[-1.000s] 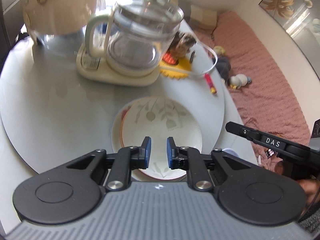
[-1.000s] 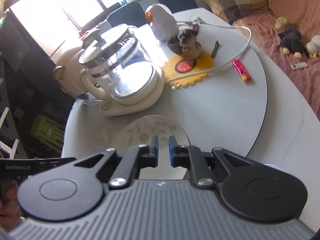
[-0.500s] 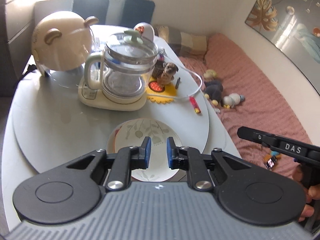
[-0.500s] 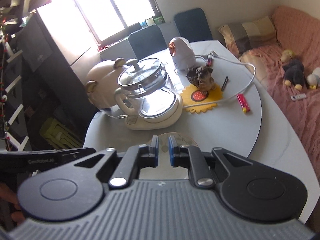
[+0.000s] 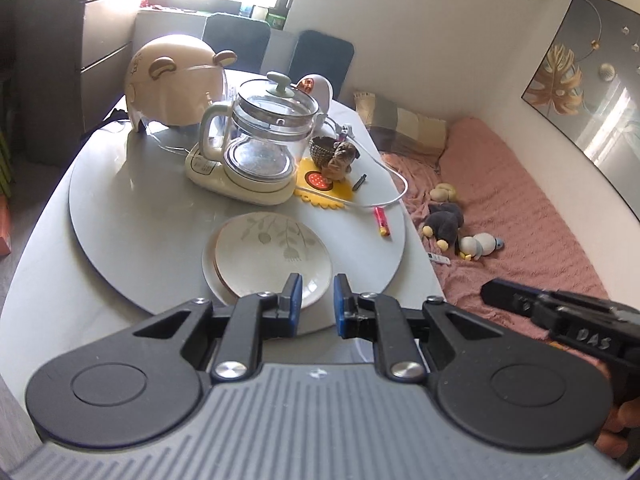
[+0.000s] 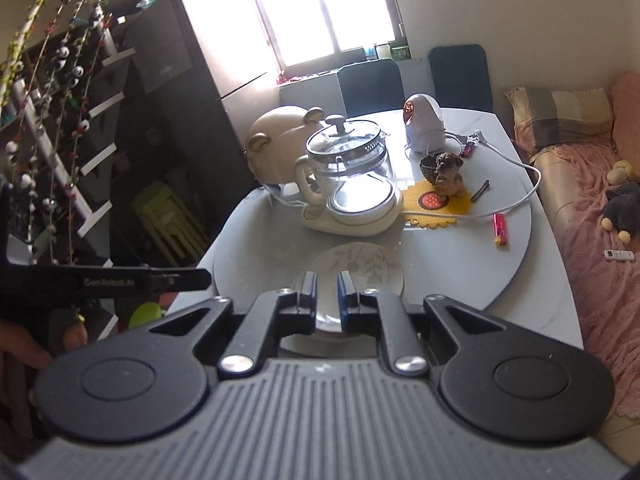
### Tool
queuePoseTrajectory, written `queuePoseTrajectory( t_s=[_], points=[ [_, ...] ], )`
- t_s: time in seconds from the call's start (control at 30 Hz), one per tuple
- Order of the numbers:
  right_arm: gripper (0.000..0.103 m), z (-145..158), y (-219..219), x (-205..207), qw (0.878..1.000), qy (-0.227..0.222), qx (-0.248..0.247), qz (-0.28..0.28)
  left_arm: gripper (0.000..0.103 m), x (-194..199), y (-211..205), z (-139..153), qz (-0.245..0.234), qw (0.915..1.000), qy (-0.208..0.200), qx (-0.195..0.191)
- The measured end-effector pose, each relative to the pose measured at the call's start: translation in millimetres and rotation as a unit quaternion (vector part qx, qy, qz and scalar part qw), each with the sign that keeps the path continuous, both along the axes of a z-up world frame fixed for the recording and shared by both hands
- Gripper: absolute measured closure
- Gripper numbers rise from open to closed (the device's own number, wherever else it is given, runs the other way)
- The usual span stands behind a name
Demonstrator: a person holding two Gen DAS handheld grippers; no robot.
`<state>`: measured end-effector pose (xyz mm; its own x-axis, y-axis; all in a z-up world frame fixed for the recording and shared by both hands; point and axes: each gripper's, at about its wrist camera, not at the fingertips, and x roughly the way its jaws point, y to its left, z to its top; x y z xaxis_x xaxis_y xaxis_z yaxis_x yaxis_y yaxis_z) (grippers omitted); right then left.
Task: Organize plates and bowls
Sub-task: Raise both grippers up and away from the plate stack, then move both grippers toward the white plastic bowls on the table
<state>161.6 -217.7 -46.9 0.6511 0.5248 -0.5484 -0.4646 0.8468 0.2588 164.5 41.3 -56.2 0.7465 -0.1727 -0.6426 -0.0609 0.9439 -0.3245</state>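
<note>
A stack of plates (image 5: pixel 272 256) lies on the grey turntable (image 5: pixel 140 216); the top one is cream with a leaf pattern, and an orange-rimmed plate and a white one show beneath it. My left gripper (image 5: pixel 316 292) hovers above and short of the stack's near edge, its blue pads almost together with nothing between them. In the right wrist view the same plates (image 6: pixel 360 268) sit just beyond my right gripper (image 6: pixel 324 284), which is shut and empty. Neither gripper touches the stack.
Behind the plates stand a glass kettle (image 5: pixel 260 148) on a cream base, a bear-eared appliance (image 5: pixel 172 84), a dog figurine (image 5: pixel 340 156) on a yellow mat, a white cable and a red lighter (image 5: pixel 382 222). A pink bed (image 5: pixel 520 220) with plush toys borders the table's right edge.
Both grippers have drawn back and risen away from the plate stack, so the whole table and room now show. The plates have stayed put, and the jaws have not changed.
</note>
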Motion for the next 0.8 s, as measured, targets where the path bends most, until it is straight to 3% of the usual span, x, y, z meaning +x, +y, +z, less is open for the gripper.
queuePoseTrajectory(
  t_s=[0.33, 0.5, 0.7, 0.8],
  points=[
    [0.090, -31, -17, -37, 0.999, 0.026, -0.012, 0.020, 0.085, -60, -38, -10, 0.015, 0.9998, 0.007, 0.010],
    [0.090, -43, -22, -42, 1.000, 0.022, -0.020, 0.005, 0.085, -51, -32, -16, 0.016, 0.9998, 0.009, 0.009],
    [0.088, -51, -45, -41, 0.999, 0.017, -0.027, -0.031, 0.085, -39, -49, -28, -0.001, 0.9988, 0.010, 0.048],
    [0.088, -64, -48, -39, 0.996, 0.005, -0.068, -0.049, 0.080, -35, -58, -42, -0.012, 0.9990, 0.019, 0.040]
  ],
)
